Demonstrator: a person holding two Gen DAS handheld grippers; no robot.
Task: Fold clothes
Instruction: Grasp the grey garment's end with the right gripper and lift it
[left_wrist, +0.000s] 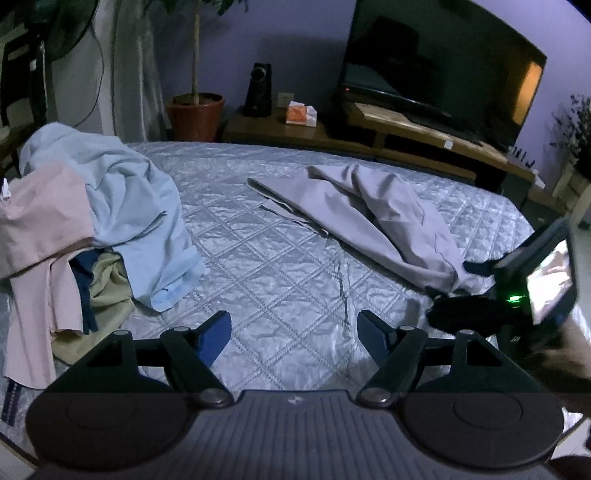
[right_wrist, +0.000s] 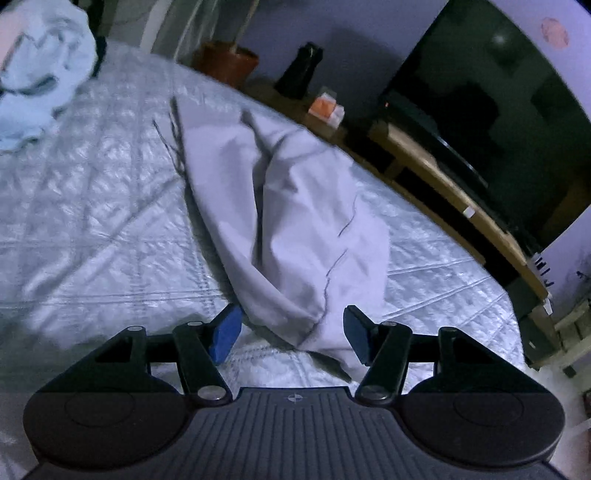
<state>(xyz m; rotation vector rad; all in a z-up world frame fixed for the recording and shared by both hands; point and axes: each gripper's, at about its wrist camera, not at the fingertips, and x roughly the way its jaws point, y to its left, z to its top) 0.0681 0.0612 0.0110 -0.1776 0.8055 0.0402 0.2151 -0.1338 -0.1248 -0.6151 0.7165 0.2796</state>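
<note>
The left tongs (left_wrist: 294, 334) are spread wide with nothing between their blue pads (left_wrist: 218, 338), hovering above the quilted bed cover (left_wrist: 258, 266). The right tongs (right_wrist: 293, 334) are also released, their pads parted on either side of the near end of a grey garment (right_wrist: 291, 206); whether either pad touches the cloth cannot be told. A small round emblem sits on each tool's ribbed body, too small to read.

In the left wrist view the same grey garment (left_wrist: 373, 218) lies crumpled in a long diagonal strip across the bed, its near end meeting the right-hand tool (left_wrist: 532, 280), whose small lit screen and green light show at the frame's edge; the screen's content is blurred. To the left a heap of clothes (left_wrist: 92, 221) is piled on the bed: a light blue piece on top, a pink one draped beside it, dark blue and olive pieces partly buried underneath. The heap is cut off by the left edge.

Beyond the bed a low wooden tabletop (left_wrist: 406, 129) carries a large dark television (left_wrist: 439, 62), a black speaker-like object (left_wrist: 258, 90) and an orange and white tissue pack (left_wrist: 301, 112) whose print is unreadable. A terracotta pot (left_wrist: 195, 114) holds a thin-trunked plant whose crown is cut off at the top. The right wrist view is motion-blurred throughout
</note>
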